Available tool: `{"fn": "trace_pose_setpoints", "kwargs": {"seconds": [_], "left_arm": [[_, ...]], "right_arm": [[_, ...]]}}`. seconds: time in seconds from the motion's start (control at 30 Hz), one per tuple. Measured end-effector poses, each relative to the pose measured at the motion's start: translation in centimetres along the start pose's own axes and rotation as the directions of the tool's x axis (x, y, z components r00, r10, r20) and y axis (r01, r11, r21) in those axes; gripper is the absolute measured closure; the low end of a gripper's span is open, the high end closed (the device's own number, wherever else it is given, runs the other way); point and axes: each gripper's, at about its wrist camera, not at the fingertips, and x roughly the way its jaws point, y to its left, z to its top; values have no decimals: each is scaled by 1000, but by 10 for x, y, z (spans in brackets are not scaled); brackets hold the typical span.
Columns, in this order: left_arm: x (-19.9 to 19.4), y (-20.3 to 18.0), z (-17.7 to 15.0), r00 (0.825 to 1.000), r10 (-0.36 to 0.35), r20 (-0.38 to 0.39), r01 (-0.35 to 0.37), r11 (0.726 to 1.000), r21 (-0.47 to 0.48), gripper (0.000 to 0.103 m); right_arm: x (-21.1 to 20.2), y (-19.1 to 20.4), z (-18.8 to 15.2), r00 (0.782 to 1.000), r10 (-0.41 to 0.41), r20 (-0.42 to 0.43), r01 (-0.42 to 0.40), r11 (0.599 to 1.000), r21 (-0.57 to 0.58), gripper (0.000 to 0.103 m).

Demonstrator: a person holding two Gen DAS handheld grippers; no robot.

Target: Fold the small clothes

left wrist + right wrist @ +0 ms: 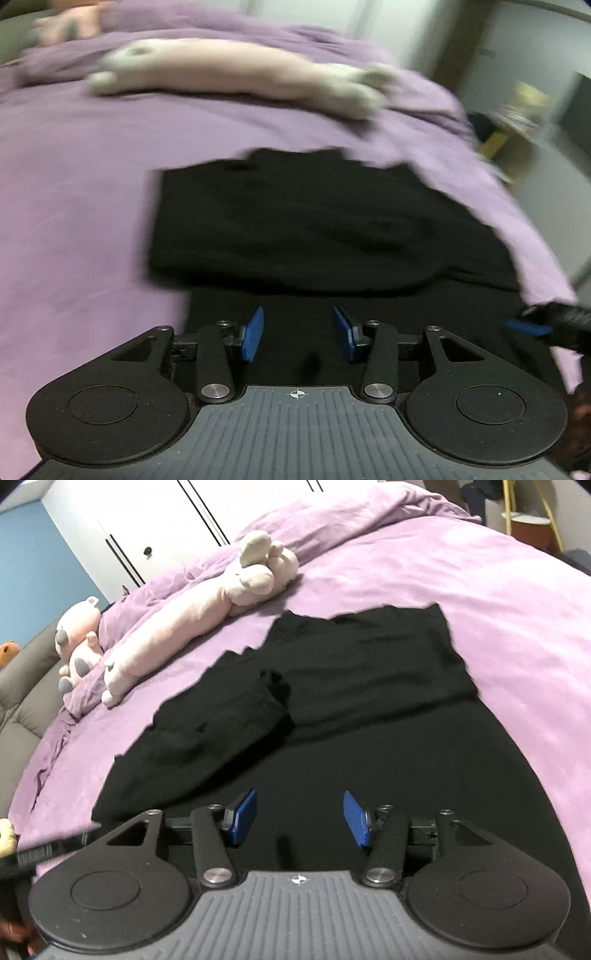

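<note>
Black garment lies mid-frame on purple bedspread, bare cover along its right edge; left gripper and right gripper both part-open, pads holding nothing.

The black garment is matt knit cloth on a soft, faintly napped lilac bedcover, beside a fuzzy plush toy.

Both wrist cams are riding just behind their blue-padded fingers, tilting down at a purple-covered bed from close range. Left cam is looking across a folded black garment toward a long pink plush toy. Right cam is facing the same garment & plush, w/ a white wardrobe behind.
</note>
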Motion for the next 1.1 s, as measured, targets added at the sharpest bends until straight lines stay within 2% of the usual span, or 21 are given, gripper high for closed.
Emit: {"fn": "trace_pose_setpoints", "kwargs": {"seconds": [0.1,0.2,0.3,0.37,0.4,0.43,0.47,0.5,0.53,0.57,0.6,0.63,0.67,0.7,0.77,0.8,0.83,0.9,0.97,1.03,1.1], "left_arm": [[-10,35,5,996,86,9,-85,990,-113,50],[-5,57,15,996,93,0,-91,980,-177,49],[-7,56,10,996,89,-8,-89,980,-180,49],[-3,52,11,996,88,-10,-88,984,-156,49],[0,47,12,997,83,-9,-83,986,-146,48],[2,43,12,997,76,-8,-76,987,-139,48],[4,39,14,998,69,-9,-69,988,-136,48],[5,37,14,998,62,-9,-63,989,-135,48],[7,33,15,998,57,-8,-58,990,-132,48],[10,30,17,999,54,-6,-54,991,-125,48],[14,25,20,999,52,-4,-52,992,-113,47],[17,21,22,999,52,-6,-53,993,-103,47],[21,18,24,999,50,-7,-51,994,-94,46],[25,15,25,999,48,-10,-49,995,-88,46],[34,10,28,999,48,-23,-50,995,-87,46],[37,9,28,998,48,-29,-51,994,-92,46],[41,9,28,998,51,-36,-54,994,-96,46],[46,7,29,997,58,-52,-63,993,-95,46],[48,8,31,996,63,-57,-68,993,-94,46],[49,9,33,996,68,-58,-73,993,-96,45],[52,9,36,995,75,-59,-81,992,-94,45]], "right_arm": [[27,0,20,1000,30,4,-31,997,72,51],[54,-4,37,998,64,-7,-62,985,159,51],[74,0,46,996,84,-40,-74,978,194,53],[81,10,49,997,63,-48,-55,986,160,73],[83,16,52,998,46,-53,-39,990,133,93],[83,20,54,998,37,-56,-31,993,115,99],[80,22,57,998,35,-45,-30,993,111,99],[72,24,62,997,71,-8,-69,990,123,99],[58,20,69,988,139,61,-147,977,156,99],[43,14,74,968,208,142,-233,952,197,99],[27,3,78,929,285,236,-340,911,236,99],[15,-7,78,896,327,302,-405,879,250,99],[7,-14,77,885,325,333,-415,876,248,99],[1,-21,75,900,279,335,-365,903,228,99],[4,-36,66,950,147,275,-210,954,215,99],[11,-46,60,973,73,220,-123,967,224,99],[19,-58,52,986,24,164,-64,968,244,99],[31,-78,39,997,-2,81,-22,956,292,97],[31,-88,32,996,6,89,-35,944,329,93],[30,-92,32,992,38,120,-80,928,365,84],[36,-91,37,993,37,111,-75,929,363,80]]}}
